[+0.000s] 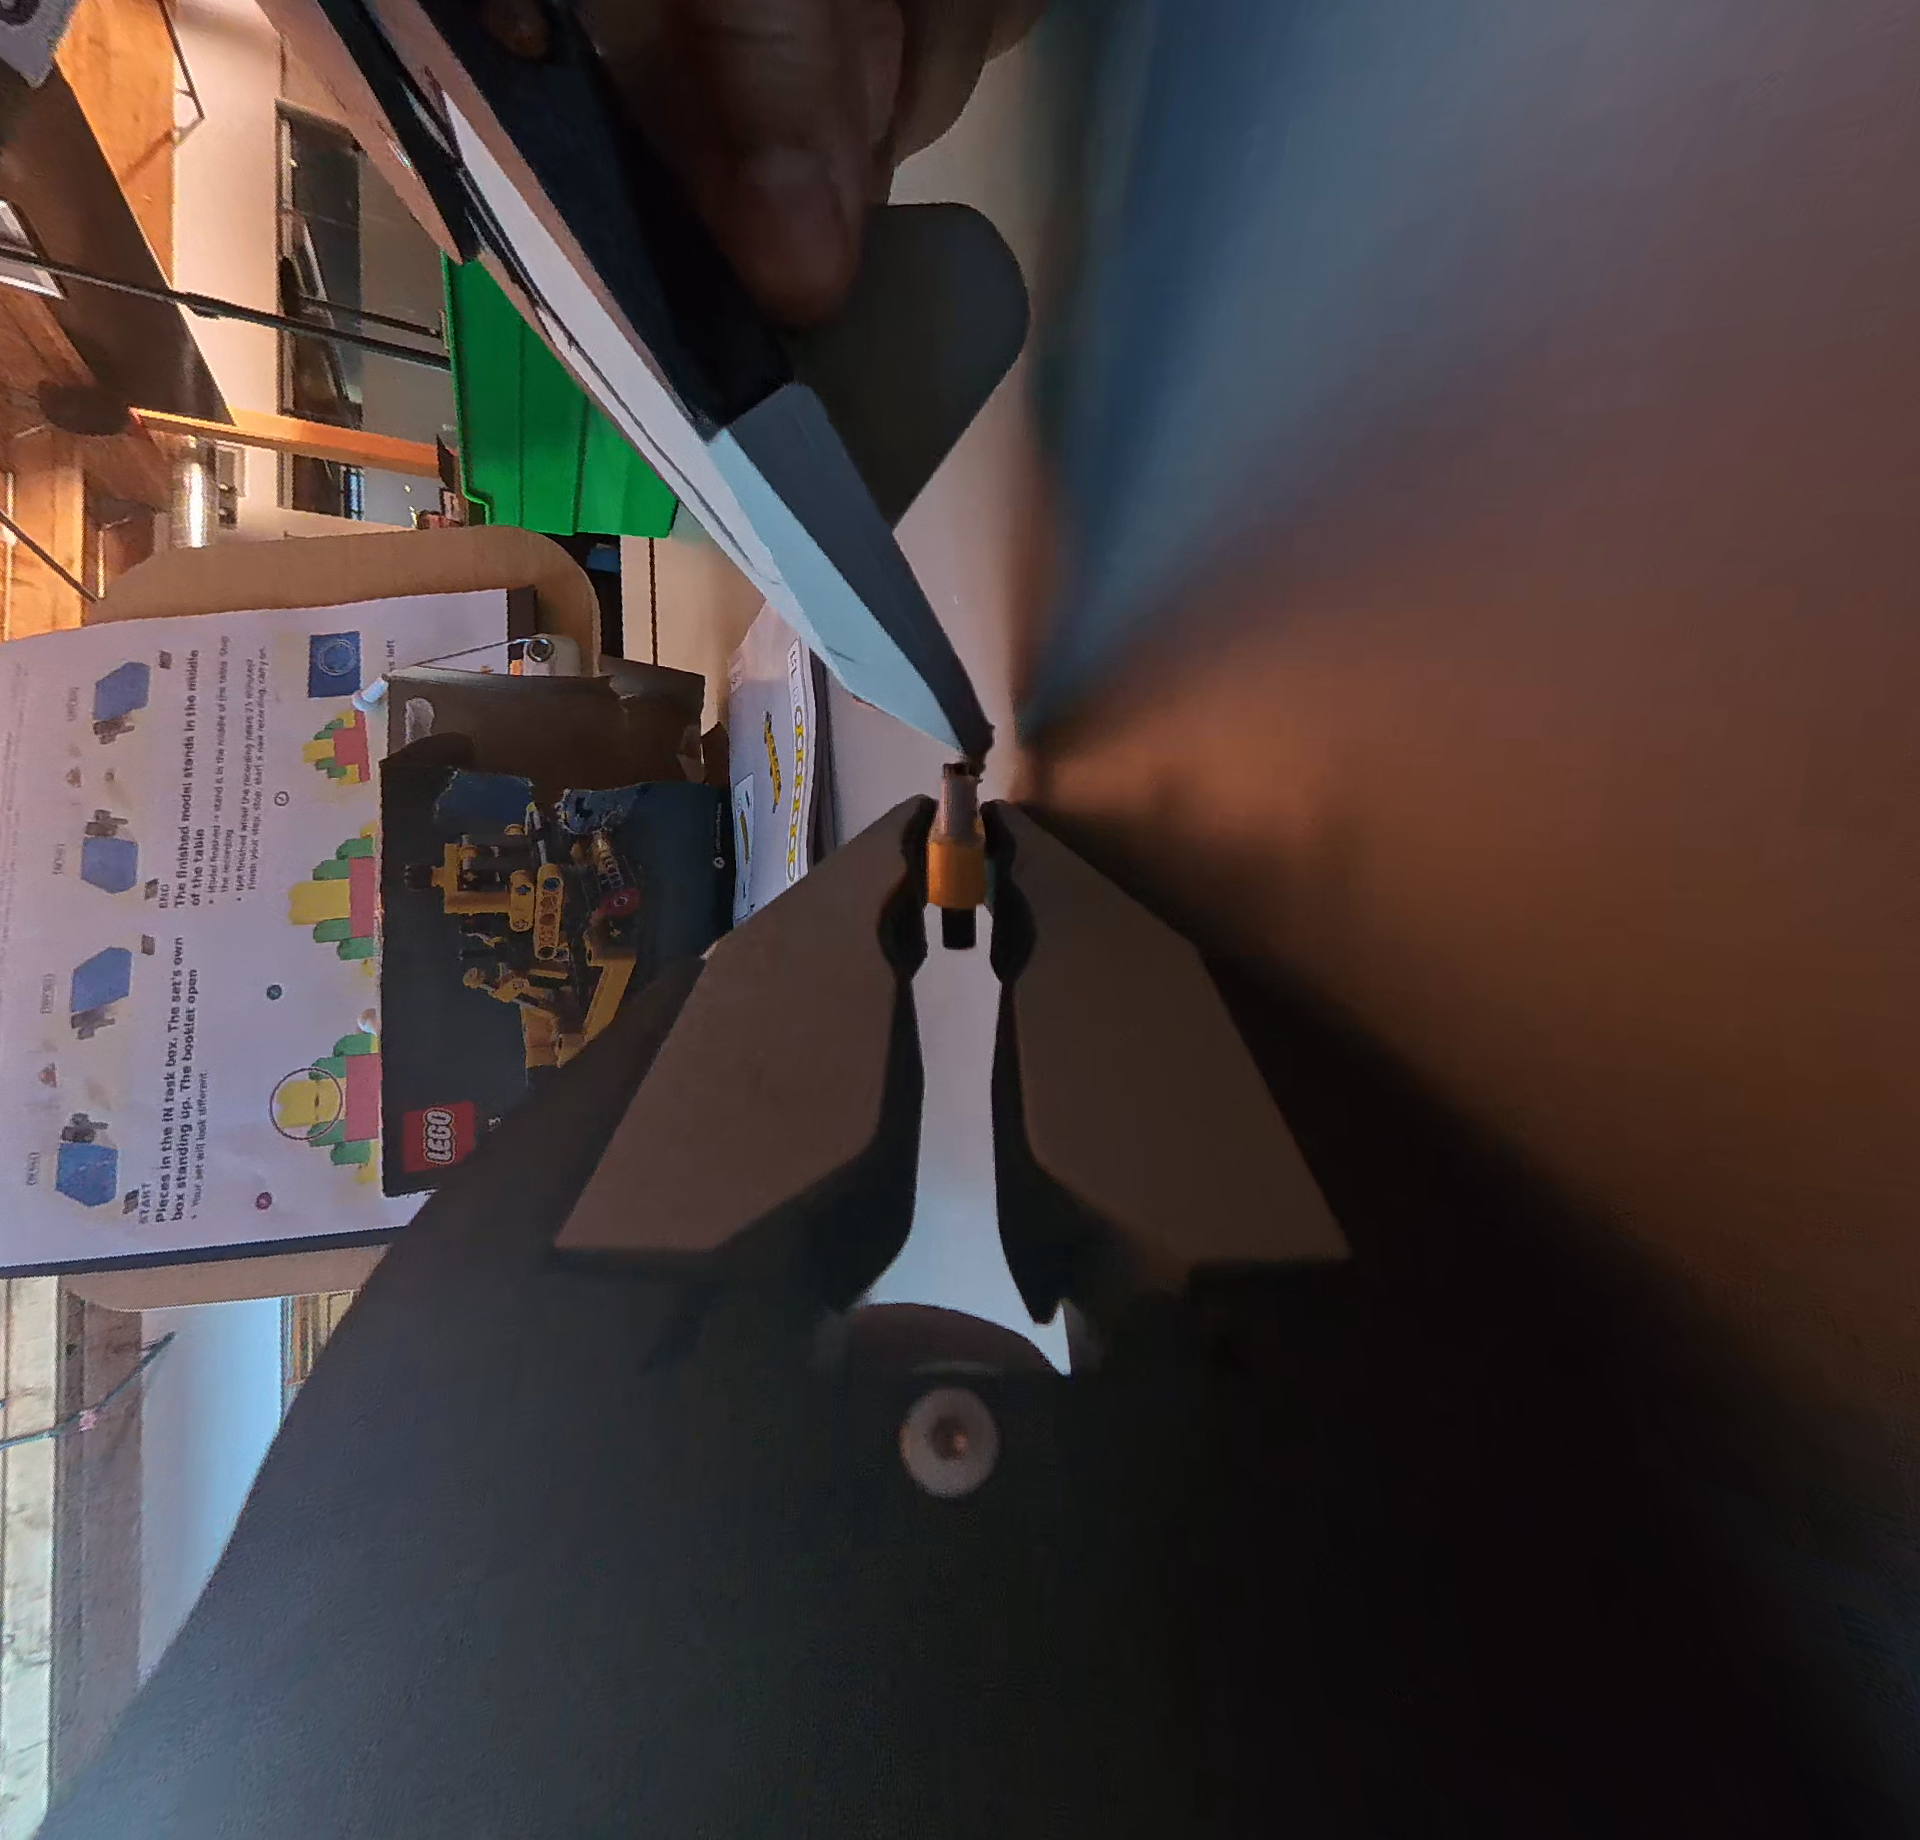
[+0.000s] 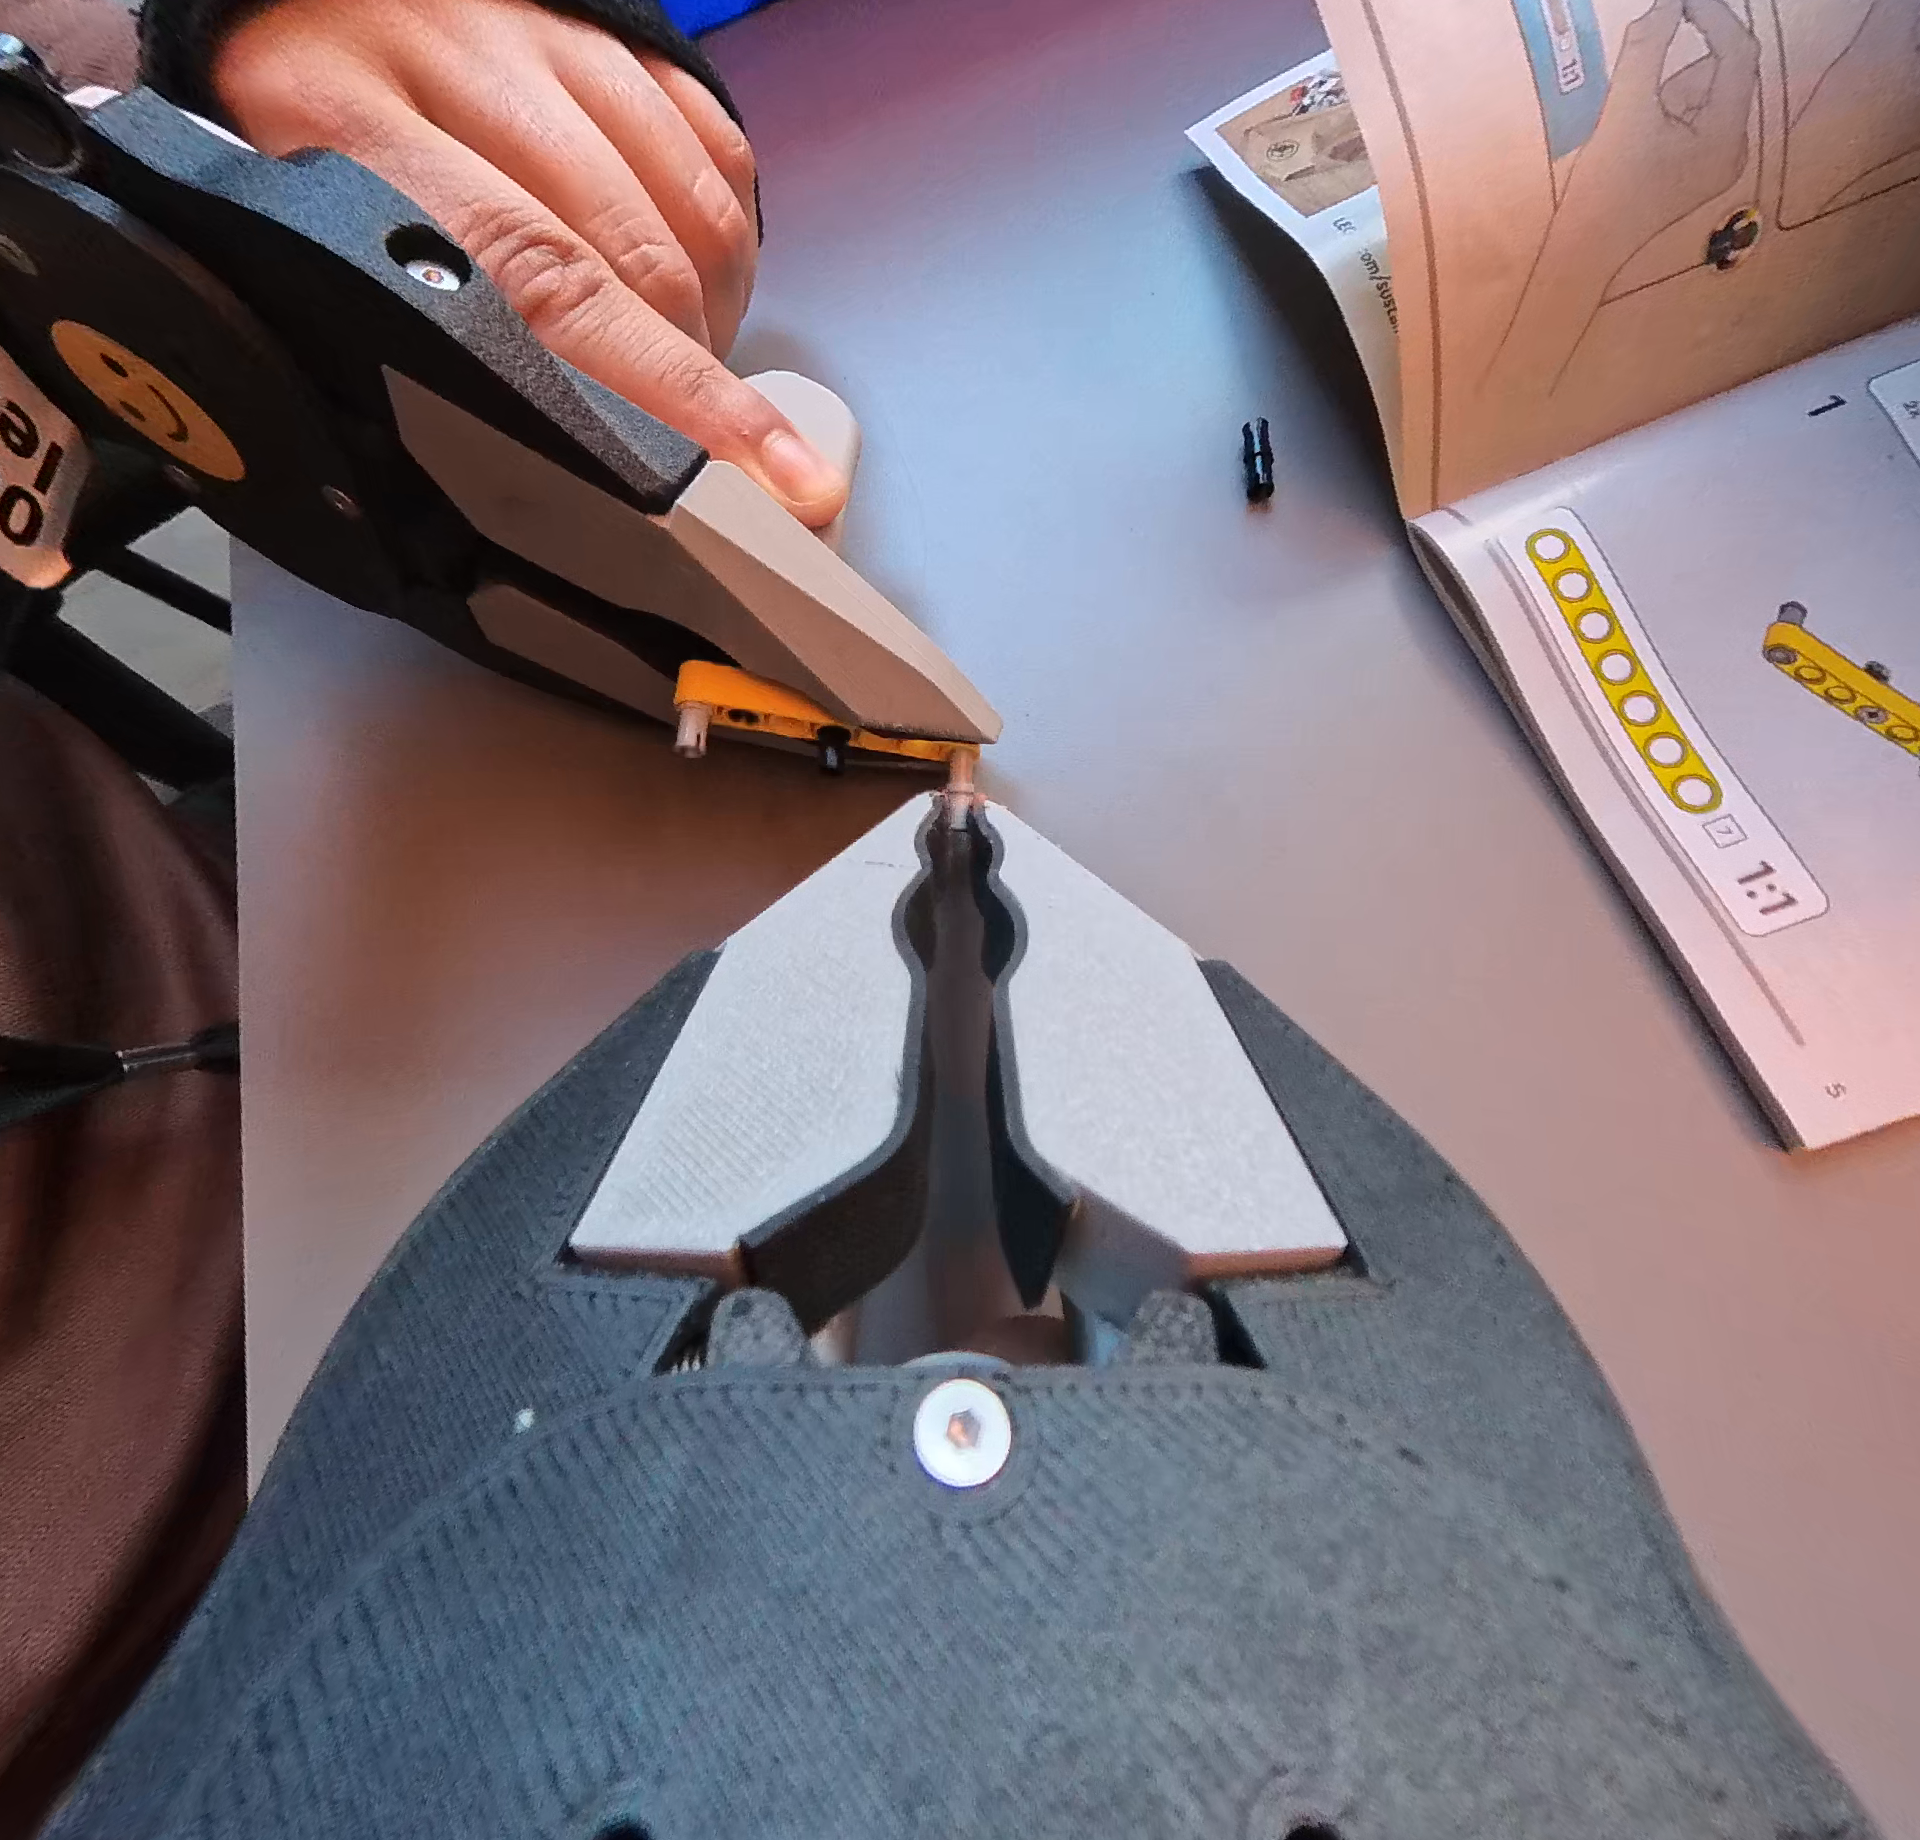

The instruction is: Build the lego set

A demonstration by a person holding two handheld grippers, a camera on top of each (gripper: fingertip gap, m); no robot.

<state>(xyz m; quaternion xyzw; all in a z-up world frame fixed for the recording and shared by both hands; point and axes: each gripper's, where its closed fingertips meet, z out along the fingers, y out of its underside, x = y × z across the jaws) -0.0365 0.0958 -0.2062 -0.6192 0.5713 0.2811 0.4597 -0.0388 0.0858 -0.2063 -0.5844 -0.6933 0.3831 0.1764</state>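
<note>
A: How was the light?

B: Uneven. The left wrist view went dim and murky on its right side, smeared into blue and orange blur, while the paper sheet (image 1: 208,917) at left stayed sharp.

A: And the other?

B: Bright and even. The table (image 2: 1091,440) showed soft shadows, and edges bowed from the wide lens.

Open booklet (image 2: 1662,751) right; bare table (image 2: 1091,336) ahead.

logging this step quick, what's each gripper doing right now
left gripper: closed on the yellow beam.
right gripper: closed on a light grey pin at the beam's end.
</note>
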